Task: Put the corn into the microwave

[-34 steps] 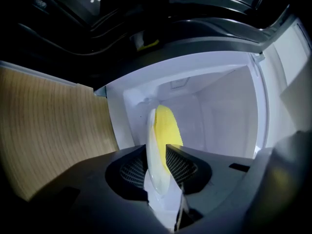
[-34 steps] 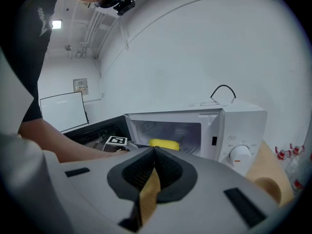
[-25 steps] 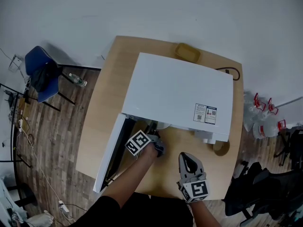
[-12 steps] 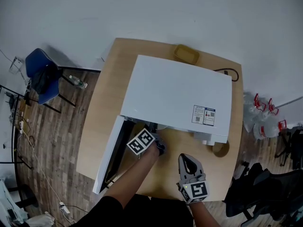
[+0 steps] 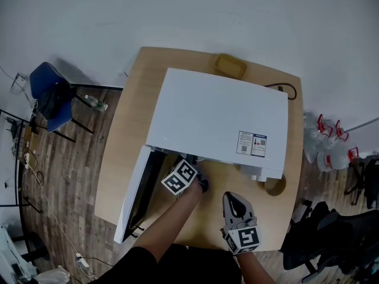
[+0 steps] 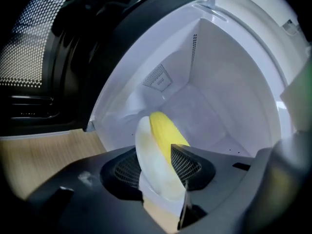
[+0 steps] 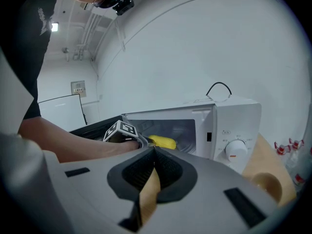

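Observation:
The white microwave [image 5: 219, 117] stands on the wooden table with its door [image 5: 135, 194] swung open to the left. My left gripper reaches into the opening; in the head view only its marker cube [image 5: 179, 178] shows. In the left gripper view, the yellow corn [image 6: 163, 133] lies on a white plate [image 6: 146, 155] inside the cavity. The left gripper [image 6: 158, 162] has just been opening its jaws, and the plate's rim still sits between them. My right gripper [image 5: 235, 197] rests shut and empty near the table's front edge. From there the corn [image 7: 162, 142] shows inside the microwave [image 7: 229, 126].
A tan dish [image 5: 231, 65] sits at the table's back edge and a round wooden piece [image 5: 275, 185] lies by the microwave's front right corner. A black cable [image 5: 287, 89] runs behind. A blue chair [image 5: 50, 90] stands left, spray bottles [image 5: 331, 147] right.
The left gripper's marker cube has shifted slightly toward the microwave opening and rolled. The right gripper has stayed where it was.

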A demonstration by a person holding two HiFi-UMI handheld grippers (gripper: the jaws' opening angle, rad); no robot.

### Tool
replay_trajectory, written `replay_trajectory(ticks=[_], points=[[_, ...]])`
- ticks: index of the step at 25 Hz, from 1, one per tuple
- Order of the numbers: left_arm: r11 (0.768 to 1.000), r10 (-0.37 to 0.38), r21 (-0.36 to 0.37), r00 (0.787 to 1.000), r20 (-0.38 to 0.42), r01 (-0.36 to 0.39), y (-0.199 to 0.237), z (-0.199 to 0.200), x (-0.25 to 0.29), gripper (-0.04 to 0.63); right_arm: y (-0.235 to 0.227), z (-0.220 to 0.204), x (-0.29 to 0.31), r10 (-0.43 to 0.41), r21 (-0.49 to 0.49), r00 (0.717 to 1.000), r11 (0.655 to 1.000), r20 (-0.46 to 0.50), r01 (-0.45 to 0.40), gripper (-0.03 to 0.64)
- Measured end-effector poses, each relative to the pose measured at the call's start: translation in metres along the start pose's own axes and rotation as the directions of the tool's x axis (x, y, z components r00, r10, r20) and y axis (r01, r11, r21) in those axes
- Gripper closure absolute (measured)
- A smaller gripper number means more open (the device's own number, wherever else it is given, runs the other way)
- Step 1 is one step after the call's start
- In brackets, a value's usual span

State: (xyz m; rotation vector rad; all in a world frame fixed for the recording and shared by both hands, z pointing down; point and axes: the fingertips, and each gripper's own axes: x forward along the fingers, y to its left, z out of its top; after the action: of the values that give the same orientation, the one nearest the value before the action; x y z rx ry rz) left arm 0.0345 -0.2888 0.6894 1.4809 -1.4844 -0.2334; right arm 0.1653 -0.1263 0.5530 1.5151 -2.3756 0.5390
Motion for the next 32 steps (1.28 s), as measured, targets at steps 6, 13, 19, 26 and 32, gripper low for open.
replay_trajectory(ticks=[6,13,19,26,32], points=[[0.998,-0.01,0.055,1.0,0.017,0.009,-0.011,0.006,0.008,0.437,0.0,-0.005,0.002,0.013,0.011,1.0,1.0,0.004,-0.013,0.558],[0.972,-0.006,0.234,0.999,0.043,-0.004,-0.015,0.006,0.019,0.408,-0.003,-0.008,0.003,0.012,0.015,1.0,1.0,-0.001,-0.012,0.558],[0.884,-0.013,0.468,0.999,0.051,-0.013,-0.014,0.002,0.02,0.376,-0.006,-0.007,0.003,0.008,0.015,1.0,1.0,0.002,-0.008,0.558],[0.845,-0.036,0.534,0.998,0.043,0.007,-0.016,-0.002,0.019,0.339,-0.003,-0.007,0.002,0.007,0.023,1.0,1.0,0.001,-0.007,0.558],[0.81,-0.017,0.586,1.0,0.014,0.006,-0.015,-0.009,0.019,0.304,0.004,-0.012,-0.003,0.005,0.026,1.0,1.0,-0.005,-0.005,0.558]])
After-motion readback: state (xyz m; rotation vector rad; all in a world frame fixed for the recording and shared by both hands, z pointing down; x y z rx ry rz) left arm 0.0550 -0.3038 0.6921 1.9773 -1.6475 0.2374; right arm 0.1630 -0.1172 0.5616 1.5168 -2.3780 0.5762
